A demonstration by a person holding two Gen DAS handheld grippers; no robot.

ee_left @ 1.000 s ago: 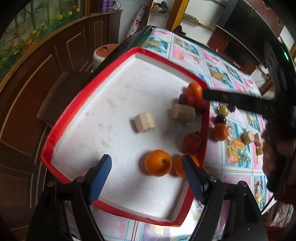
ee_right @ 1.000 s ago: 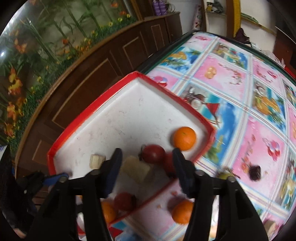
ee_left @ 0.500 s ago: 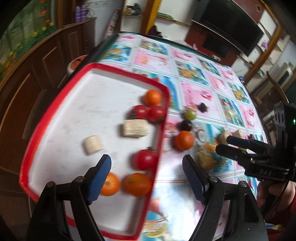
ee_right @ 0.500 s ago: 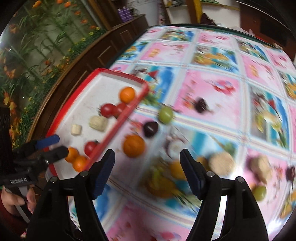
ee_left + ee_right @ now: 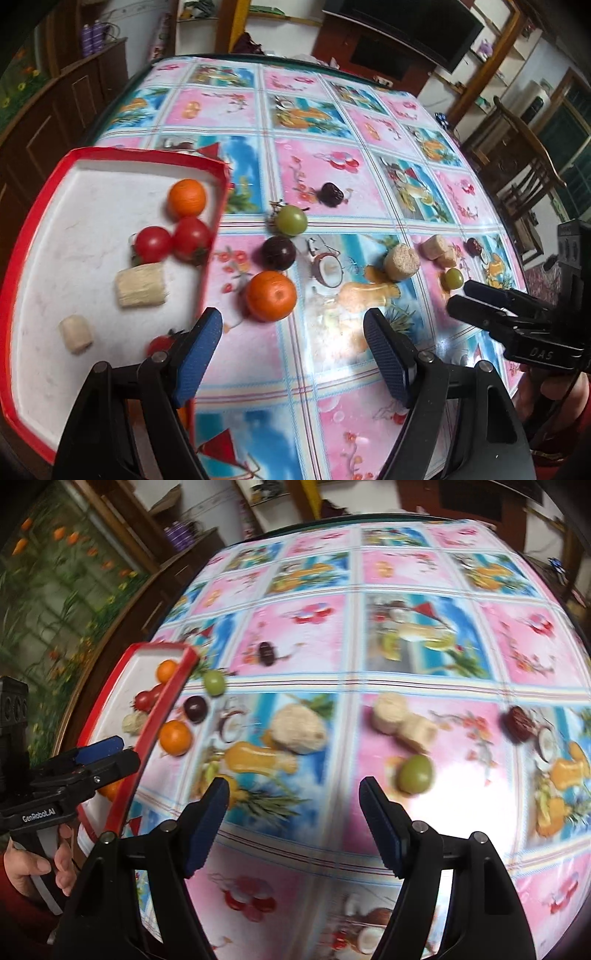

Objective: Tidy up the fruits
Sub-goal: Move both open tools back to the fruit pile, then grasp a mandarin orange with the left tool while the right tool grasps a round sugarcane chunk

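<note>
A red-rimmed white tray [image 5: 37, 206] at the table's left holds an orange [image 5: 186, 197], two tomatoes [image 5: 153, 243] and pale cut pieces [image 5: 140, 284]. On the cloth lie an orange [image 5: 271, 295], a dark plum [image 5: 279, 252], a green fruit [image 5: 291, 220], a dark date [image 5: 330, 193] and pale cut pieces [image 5: 402, 261]. My left gripper [image 5: 293, 350] is open and empty, just short of the loose orange. My right gripper [image 5: 293, 818] is open and empty above the cloth, near a green fruit [image 5: 415, 773]. It also shows in the left wrist view [image 5: 469, 299].
The table carries a bright fruit-print cloth [image 5: 332, 155]. A wooden cabinet [image 5: 48, 114] runs along the left side. Chairs [image 5: 524, 162] stand at the far right. More pale pieces [image 5: 400, 718] and a dark red fruit [image 5: 519, 720] lie on the cloth's right part.
Both grippers have swung right, away from the tray and out over the cloth. The right gripper has left the tray and opened wider. Nothing is held.
</note>
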